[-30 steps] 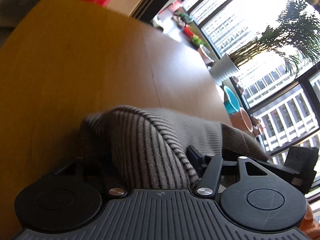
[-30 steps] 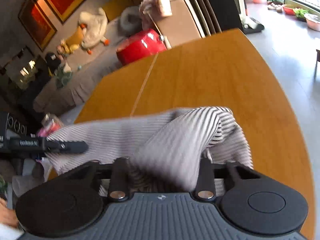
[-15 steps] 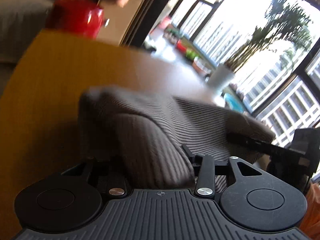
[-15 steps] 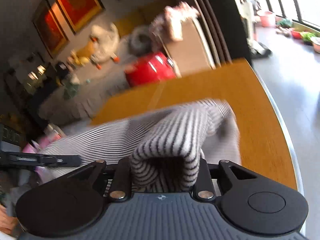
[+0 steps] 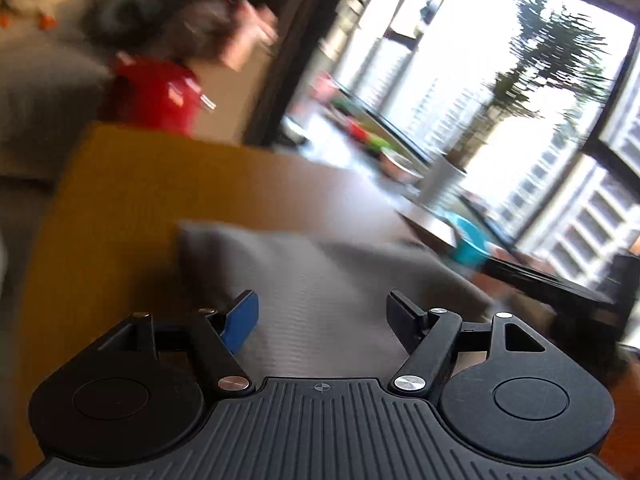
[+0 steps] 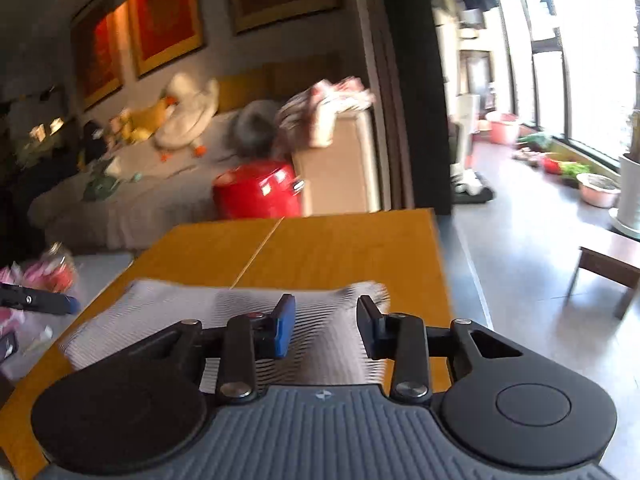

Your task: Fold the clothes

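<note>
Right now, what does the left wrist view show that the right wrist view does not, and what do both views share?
Only the left wrist view shows the tall potted palm against the bright windows and a turquoise tub.

Only the right wrist view shows the framed orange pictures on the wall and the plush duck on the sofa.

Both show the striped garment lying on the wooden table, the red pot beyond it, and an open gripper: left gripper, right gripper, neither holding the cloth.
</note>
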Available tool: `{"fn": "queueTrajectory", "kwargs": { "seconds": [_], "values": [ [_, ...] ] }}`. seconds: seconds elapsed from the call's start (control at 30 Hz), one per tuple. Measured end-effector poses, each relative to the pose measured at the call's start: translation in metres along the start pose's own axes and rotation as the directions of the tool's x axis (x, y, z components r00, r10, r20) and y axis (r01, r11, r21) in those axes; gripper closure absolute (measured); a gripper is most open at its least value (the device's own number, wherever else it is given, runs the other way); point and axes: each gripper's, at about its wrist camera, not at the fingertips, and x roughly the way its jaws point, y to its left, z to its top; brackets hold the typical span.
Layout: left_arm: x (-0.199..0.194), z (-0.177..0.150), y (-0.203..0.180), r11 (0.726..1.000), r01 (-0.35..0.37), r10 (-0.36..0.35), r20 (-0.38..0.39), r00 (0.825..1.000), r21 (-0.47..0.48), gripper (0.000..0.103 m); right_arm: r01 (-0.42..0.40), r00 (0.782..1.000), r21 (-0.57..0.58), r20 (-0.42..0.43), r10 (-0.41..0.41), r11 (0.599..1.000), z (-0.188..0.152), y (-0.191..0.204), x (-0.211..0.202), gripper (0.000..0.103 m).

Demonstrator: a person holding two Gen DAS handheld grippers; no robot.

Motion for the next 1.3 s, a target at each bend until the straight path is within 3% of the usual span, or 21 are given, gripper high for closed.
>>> {"fn": "queueTrajectory", "kwargs": {
  "seconds": [0.1, 0.17, 0.3, 0.4, 0.53, 0.63, 0.7, 0.8, 0.9, 0.97, 1.07, 1.13, 1.2, 1.3],
  "values": [
    [0.032, -0.013, 0.004, 0.998, 0.037, -0.042, -0.106, 0.993, -0.048, 0.027, 0.050, 0.993, -0.089, -0.105, -0.059, 0.995, -0.019, 0.010, 0.034, 0.068],
    [0.051, -0.017, 0.011, 0.998, 0.025, -0.033, -0.140, 0.990, -0.063, 0.028, 0.057, 0.992, -0.074, -0.106, -0.064, 0.996, -0.032, 0.011, 0.039, 0.067],
    [0.059, 0.009, 0.028, 0.997, -0.001, -0.006, -0.096, 0.995, -0.077, 0.032, 0.015, 0.990, -0.037, -0.141, -0.020, 0.999, -0.042, 0.022, 0.020, 0.060],
    [0.072, 0.024, 0.038, 0.998, -0.048, 0.047, -0.034, 0.998, -0.049, 0.026, -0.092, 0.979, -0.005, -0.181, 0.089, 0.996, -0.053, 0.039, -0.002, 0.052],
    [0.093, 0.037, 0.037, 0.996, -0.084, 0.084, 0.030, 0.996, 0.000, 0.012, -0.273, 0.934, 0.026, -0.232, 0.271, 0.962, -0.062, 0.073, -0.017, 0.043],
    [0.098, 0.041, 0.020, 0.991, -0.127, 0.126, 0.030, 0.992, 0.038, 0.008, -0.341, 0.912, -0.070, -0.266, 0.311, 0.938, -0.058, 0.098, -0.026, 0.032],
    [0.097, 0.038, 0.011, 0.990, -0.134, 0.133, 0.025, 0.991, 0.048, 0.008, -0.354, 0.919, -0.125, -0.233, 0.320, 0.927, -0.049, 0.102, -0.035, 0.021],
    [0.087, 0.020, 0.001, 0.989, -0.135, 0.134, 0.021, 0.991, 0.057, 0.008, -0.299, 0.952, -0.155, -0.118, 0.282, 0.942, -0.025, 0.088, -0.041, 0.000],
    [0.067, 0.010, -0.003, 0.989, -0.132, 0.130, 0.024, 0.991, 0.064, 0.008, -0.156, 0.988, -0.150, -0.035, 0.153, 0.976, -0.009, 0.065, -0.027, 0.000],
    [0.058, 0.006, -0.009, 0.994, -0.093, 0.092, 0.018, 0.996, 0.064, 0.008, -0.056, 0.998, -0.156, -0.019, 0.054, 0.986, -0.006, 0.051, -0.010, 0.000],
    [0.054, -0.005, -0.021, 0.998, -0.012, 0.014, -0.027, 1.000, 0.064, 0.012, 0.082, 0.990, -0.229, -0.094, -0.105, 0.970, -0.018, 0.045, 0.025, 0.000],
    [0.061, -0.011, -0.024, 0.998, 0.030, -0.026, -0.081, 0.996, 0.056, 0.016, 0.121, 0.974, -0.275, -0.153, -0.168, 0.954, -0.033, 0.047, 0.044, 0.000],
    [0.074, -0.016, -0.021, 0.998, 0.020, -0.012, -0.113, 0.993, 0.067, 0.019, 0.137, 0.972, -0.251, -0.152, -0.178, 0.958, -0.043, 0.048, 0.044, 0.000],
    [0.082, -0.015, -0.017, 0.997, 0.021, -0.014, -0.097, 0.995, 0.077, 0.020, 0.161, 0.969, -0.218, -0.151, -0.196, 0.963, -0.051, 0.046, 0.033, 0.000]
  ]
}}
